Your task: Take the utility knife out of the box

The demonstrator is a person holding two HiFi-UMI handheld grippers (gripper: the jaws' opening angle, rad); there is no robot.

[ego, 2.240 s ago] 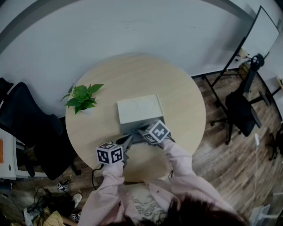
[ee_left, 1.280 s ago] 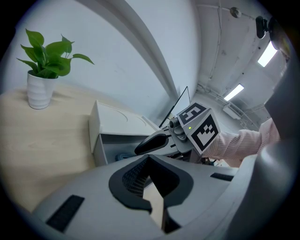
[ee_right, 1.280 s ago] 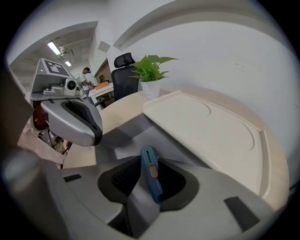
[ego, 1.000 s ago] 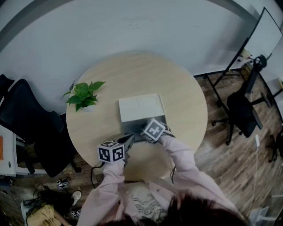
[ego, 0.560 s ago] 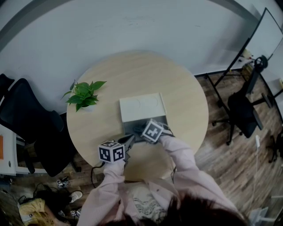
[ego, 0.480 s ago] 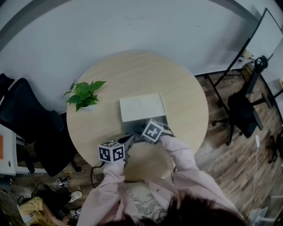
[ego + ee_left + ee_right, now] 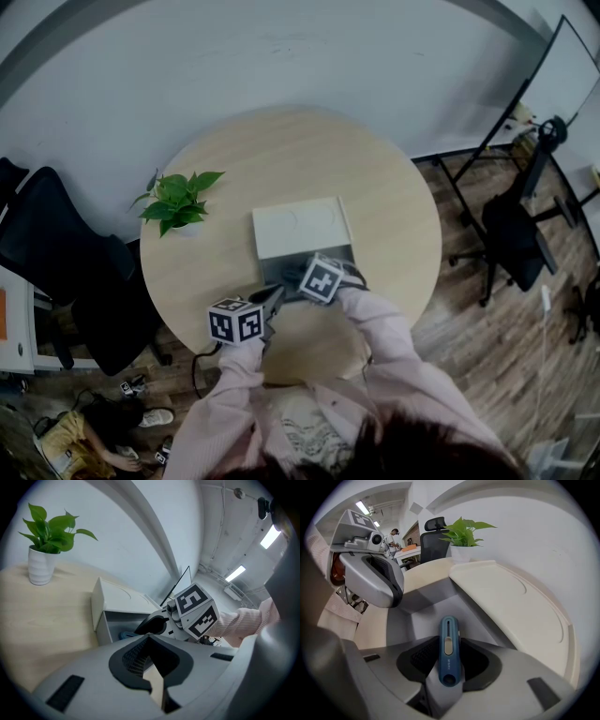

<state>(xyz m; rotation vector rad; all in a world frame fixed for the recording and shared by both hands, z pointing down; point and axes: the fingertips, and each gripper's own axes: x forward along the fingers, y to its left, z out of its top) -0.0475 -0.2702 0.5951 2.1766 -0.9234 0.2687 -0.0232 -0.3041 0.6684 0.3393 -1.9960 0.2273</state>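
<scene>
Blue plastic utility knife [image 7: 449, 651] lies flat in the grey tray of the white box [image 7: 298, 228], directly between the right gripper [image 7: 449, 644] fingers, long axis in line with them, holed end nearest. Jaws apart, just been closing, pads not yet pressing. The left gripper [image 7: 270, 296] is closed, empty, by the tray's near-left corner, farther from the knife. Versus earlier: right marker cube rolled, nudged left.
</scene>
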